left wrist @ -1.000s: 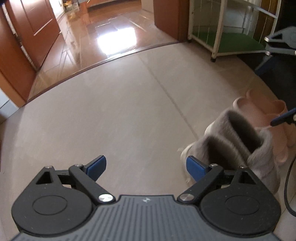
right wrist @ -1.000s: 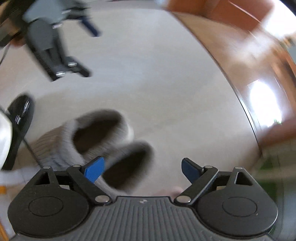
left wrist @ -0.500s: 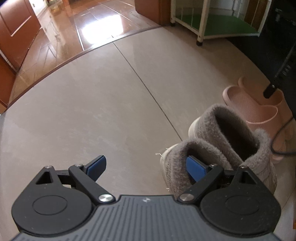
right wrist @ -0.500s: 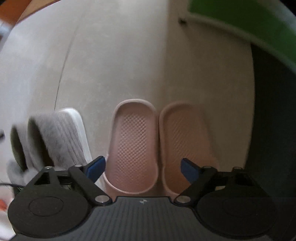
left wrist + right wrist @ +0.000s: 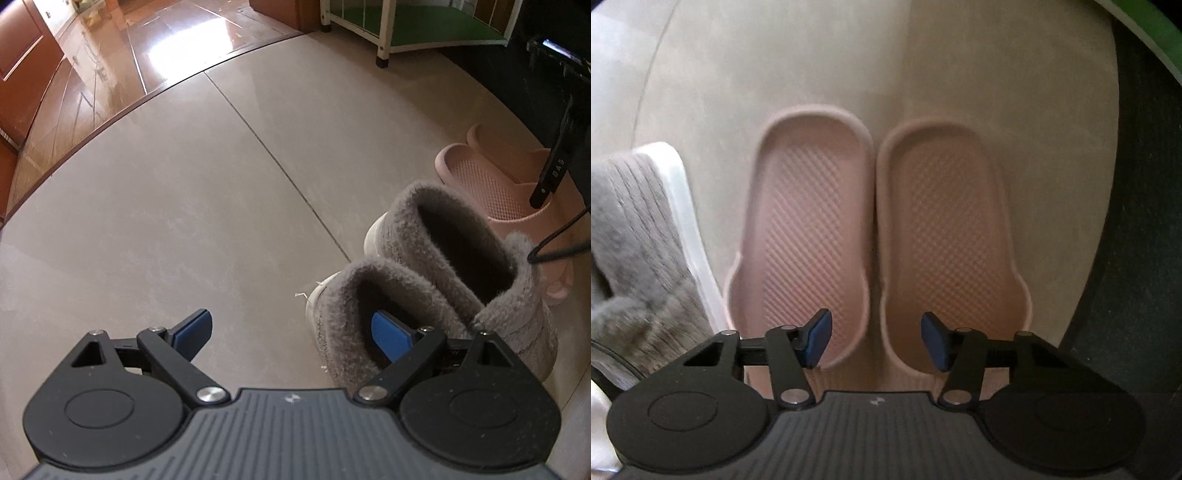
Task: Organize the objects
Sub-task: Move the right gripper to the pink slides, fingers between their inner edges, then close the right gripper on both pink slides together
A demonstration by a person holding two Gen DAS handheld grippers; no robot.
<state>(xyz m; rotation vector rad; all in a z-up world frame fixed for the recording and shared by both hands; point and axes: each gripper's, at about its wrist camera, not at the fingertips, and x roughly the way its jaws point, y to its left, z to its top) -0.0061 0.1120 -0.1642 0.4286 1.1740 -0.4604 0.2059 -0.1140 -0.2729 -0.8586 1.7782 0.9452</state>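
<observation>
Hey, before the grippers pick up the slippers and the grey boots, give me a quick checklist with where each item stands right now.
1. Pink slippers lie side by side, inner edges together: ok.
2. Right gripper straddles those inner edges, one finger over each slipper: ok.
3. Right grip made: not ok; the jaws are closing, pads not yet pressing.
4. Left gripper has one finger inside the nearer grey boot, the other outside: ok.
5. Left grip made: not ok, jaws wide open.
6. Black cable clear of the farther boot: cannot tell.

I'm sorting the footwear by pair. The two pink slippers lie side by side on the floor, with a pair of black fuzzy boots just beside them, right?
Not quite: the fuzzy boots are grey, not black, as the left wrist view shows. The two pink slippers do lie side by side on the floor, with the boots beside them.
</observation>
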